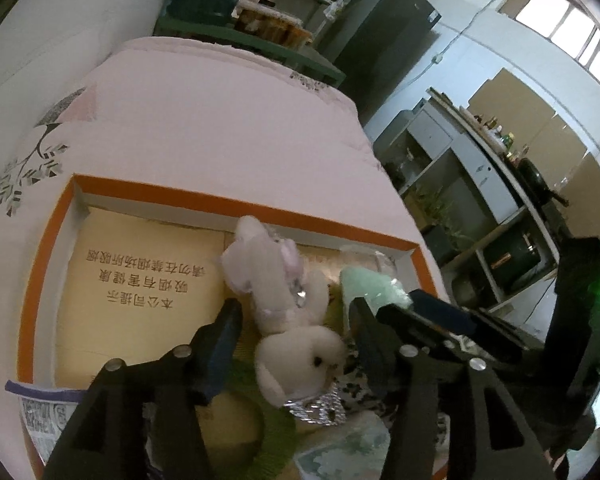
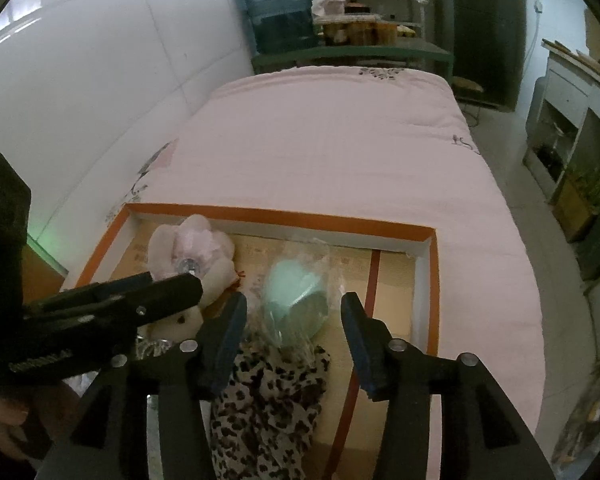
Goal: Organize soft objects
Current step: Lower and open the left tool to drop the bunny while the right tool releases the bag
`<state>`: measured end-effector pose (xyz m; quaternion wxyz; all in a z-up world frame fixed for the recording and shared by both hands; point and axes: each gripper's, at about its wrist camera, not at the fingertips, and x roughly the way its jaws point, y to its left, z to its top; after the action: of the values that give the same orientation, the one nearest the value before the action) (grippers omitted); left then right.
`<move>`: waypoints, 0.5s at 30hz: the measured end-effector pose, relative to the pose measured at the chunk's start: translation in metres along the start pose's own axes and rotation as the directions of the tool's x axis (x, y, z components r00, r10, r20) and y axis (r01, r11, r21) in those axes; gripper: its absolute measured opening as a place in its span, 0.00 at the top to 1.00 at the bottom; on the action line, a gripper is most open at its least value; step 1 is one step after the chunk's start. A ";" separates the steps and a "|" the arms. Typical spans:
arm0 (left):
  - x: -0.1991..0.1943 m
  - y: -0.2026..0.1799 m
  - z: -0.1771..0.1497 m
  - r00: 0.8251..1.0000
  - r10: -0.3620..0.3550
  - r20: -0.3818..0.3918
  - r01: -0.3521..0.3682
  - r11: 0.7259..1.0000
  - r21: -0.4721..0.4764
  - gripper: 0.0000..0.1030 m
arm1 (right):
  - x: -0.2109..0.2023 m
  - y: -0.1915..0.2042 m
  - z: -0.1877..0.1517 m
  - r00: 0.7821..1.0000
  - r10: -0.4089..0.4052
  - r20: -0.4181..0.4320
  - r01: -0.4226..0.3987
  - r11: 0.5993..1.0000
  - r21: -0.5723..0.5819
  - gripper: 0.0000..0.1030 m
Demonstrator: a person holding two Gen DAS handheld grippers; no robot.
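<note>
Two grippers: both poised over an orange-rimmed cardboard box point(image 2: 433, 280) on a pink quilt point(image 2: 340, 152).
Left gripper point(image 1: 294, 312): jaws spread, released, a white plush rabbit point(image 1: 288, 312) lying between them untouched.
Right gripper point(image 2: 294, 314): jaws apart, gripping nothing, a bagged mint-green soft item point(image 2: 296, 296) between them.
Leopard-print cloth point(image 2: 268, 400): lying in the box, below the bag.

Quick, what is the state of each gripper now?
Left gripper: open, plush bunny between its fingers, not pressed.
Right gripper: open, bagged green item between its fingers, not gripped.
</note>
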<state>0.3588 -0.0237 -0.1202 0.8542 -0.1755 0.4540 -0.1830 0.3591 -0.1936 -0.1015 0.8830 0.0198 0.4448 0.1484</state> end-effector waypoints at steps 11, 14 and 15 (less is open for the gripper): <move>-0.025 -0.008 -0.002 0.998 -0.002 0.067 0.003 1.000 -0.018 0.44 | -0.019 -0.003 -0.005 0.999 0.001 0.035 -0.002 1.000 0.021 0.49; -0.033 -0.012 -0.002 0.996 -0.003 0.086 0.004 1.000 -0.011 0.44 | -0.024 -0.002 -0.007 0.999 0.002 0.041 -0.003 1.000 0.022 0.49; -0.035 -0.013 -0.002 0.996 -0.006 0.090 0.007 1.000 -0.007 0.44 | -0.025 -0.002 -0.008 0.999 0.003 0.043 -0.004 1.000 0.023 0.49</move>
<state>0.3368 -0.0188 -0.0902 0.8725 -0.1881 0.4153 -0.1759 0.3389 -0.2036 -0.0869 0.8918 0.0339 0.4275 0.1445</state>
